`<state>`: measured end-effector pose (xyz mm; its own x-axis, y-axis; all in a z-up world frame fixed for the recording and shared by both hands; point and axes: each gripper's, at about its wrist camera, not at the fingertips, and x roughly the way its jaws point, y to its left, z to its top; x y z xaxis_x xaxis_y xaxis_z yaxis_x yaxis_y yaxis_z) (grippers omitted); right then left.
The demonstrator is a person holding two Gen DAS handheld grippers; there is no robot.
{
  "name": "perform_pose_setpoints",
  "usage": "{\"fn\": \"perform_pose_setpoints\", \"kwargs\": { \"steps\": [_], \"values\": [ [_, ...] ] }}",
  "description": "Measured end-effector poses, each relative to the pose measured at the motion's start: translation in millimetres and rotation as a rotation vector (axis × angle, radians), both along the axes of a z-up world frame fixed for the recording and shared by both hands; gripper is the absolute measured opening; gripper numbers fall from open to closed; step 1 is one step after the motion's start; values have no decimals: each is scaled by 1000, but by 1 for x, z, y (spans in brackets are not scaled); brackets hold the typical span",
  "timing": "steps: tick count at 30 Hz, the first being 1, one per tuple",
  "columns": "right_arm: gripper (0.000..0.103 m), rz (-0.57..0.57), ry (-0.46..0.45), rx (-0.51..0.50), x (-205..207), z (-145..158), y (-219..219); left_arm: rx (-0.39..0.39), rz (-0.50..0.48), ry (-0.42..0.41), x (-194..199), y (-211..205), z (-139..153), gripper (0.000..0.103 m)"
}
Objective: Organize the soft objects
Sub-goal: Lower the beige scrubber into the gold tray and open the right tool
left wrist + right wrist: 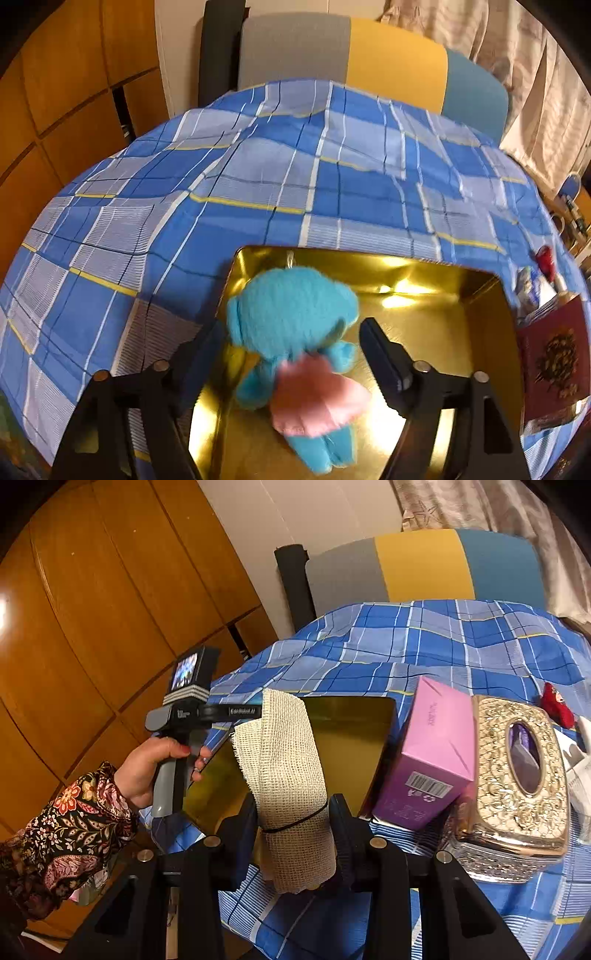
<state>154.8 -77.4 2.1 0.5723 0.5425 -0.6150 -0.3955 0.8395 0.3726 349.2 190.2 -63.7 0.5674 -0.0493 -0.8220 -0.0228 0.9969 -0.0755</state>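
A blue plush toy (pixel 295 332) in a pink skirt lies inside the gold tray (pixel 424 332), which sits on a bed covered with a blue plaid sheet (pixel 258 177). The left gripper (pixel 291 347) hangs over the tray with its jaws spread wide on either side of the toy, neither pad pressing on it. In the right wrist view the right gripper (pixel 293 819) has its jaws clamped on a roll of cream mesh cloth (pixel 288 775) bound by a thin black band, and the roll stands up in front of the tray's near edge. The left hand (pixel 155 764), in a floral sleeve (pixel 70 827), grips the handle of its tool to the left of the tray. To the right of the tray a pink box (pixel 432 753) leans against an ornate silver tissue box (pixel 517 775), and a small red object (pixel 556 703) lies on the sheet beyond them.
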Motion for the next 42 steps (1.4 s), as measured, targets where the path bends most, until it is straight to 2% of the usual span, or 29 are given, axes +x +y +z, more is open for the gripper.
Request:
{"fn": "perform_pose_setpoints", "kwargs": {
  "steps": [3, 7, 12, 18, 21, 23, 30, 35, 38, 42],
  "values": [
    [39, 5, 14, -4, 2, -3, 5, -22, 15, -13, -5, 2, 6, 79],
    [39, 15, 36, -17, 11, -10, 15, -21, 117, -80, -33, 11, 23, 77],
    [39, 16, 90, -37, 34, -20, 34, -156, 228, -163, -105, 18, 32, 75],
    [39, 7, 122, -72, 83, -25, 60, -194, 293, -219, -176, 9, 26, 75],
    [40, 6, 111, -108, 107, -24, 77, -198, 325, -218, -200, 10, 19, 75],
    [40, -3, 135, -116, 127, -30, 88, -201, 345, -222, -214, 12, 13, 75],
    [40, -60, 233, -149, 177, -62, 109, -214, 429, -194, -232, 34, -3, 75],
    [42, -145, 322, -92, 202, -86, 116, -256, 465, -183, -236, 48, -10, 75],
    [53, -177, 367, -46, 208, -95, 118, -278, 468, -171, -237, 51, -14, 75],
    [56, -172, 354, -52, 201, -89, 121, -294, 463, -160, -237, 49, -17, 75]
  ]
}}
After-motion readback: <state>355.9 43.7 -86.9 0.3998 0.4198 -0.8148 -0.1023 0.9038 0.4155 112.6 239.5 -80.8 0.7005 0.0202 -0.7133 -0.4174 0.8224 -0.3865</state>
